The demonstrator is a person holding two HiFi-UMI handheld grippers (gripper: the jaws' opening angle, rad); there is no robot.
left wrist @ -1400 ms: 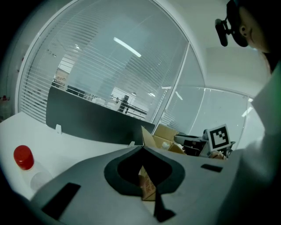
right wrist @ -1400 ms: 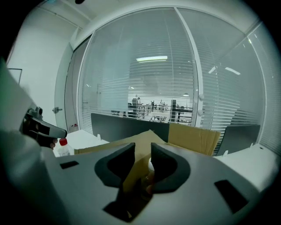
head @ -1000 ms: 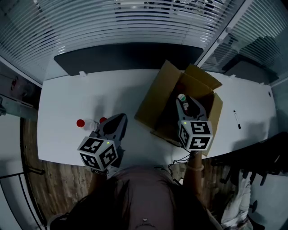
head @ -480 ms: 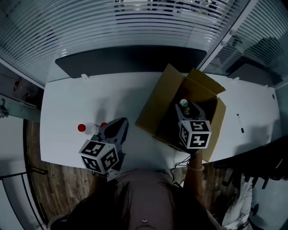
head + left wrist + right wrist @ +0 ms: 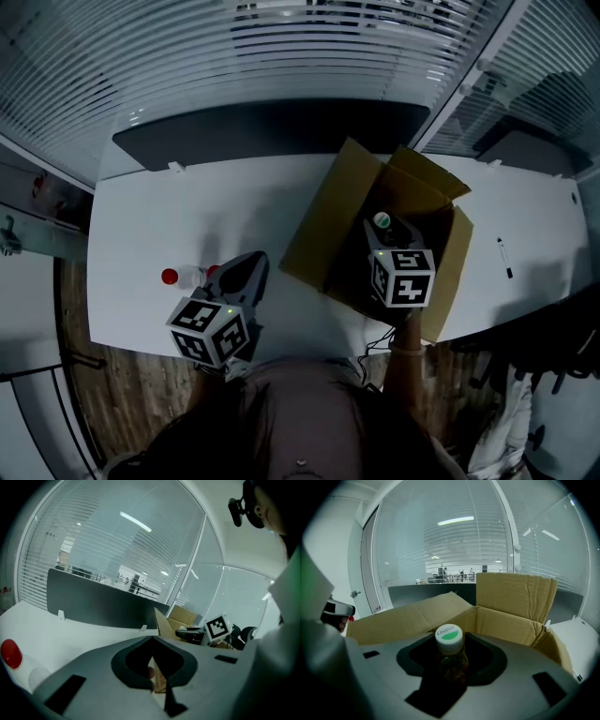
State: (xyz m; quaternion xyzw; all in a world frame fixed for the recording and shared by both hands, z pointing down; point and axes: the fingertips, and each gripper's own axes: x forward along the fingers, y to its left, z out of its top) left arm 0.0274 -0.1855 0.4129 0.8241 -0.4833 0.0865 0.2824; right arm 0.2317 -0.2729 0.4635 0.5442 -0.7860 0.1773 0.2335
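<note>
Where blinds (image 5: 281, 56) back the white counter (image 5: 187, 216), a box (image 5: 323, 225) sits toward its right near edge; inside, the right tool (image 5: 451, 660) grips a bottle (image 5: 450, 639). The left tool (image 5: 153, 665), seemingly closed, hovers beside a red-capped bottle (image 5: 178, 277).

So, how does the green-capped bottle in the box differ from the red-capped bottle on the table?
The green-capped bottle has a white and green cap; the red-capped bottle has a red one. The green-capped bottle sits inside the cardboard box, between the fingers of the right gripper; the red-capped bottle is free on the white table, near the left gripper. Both are capped bottles.
</note>
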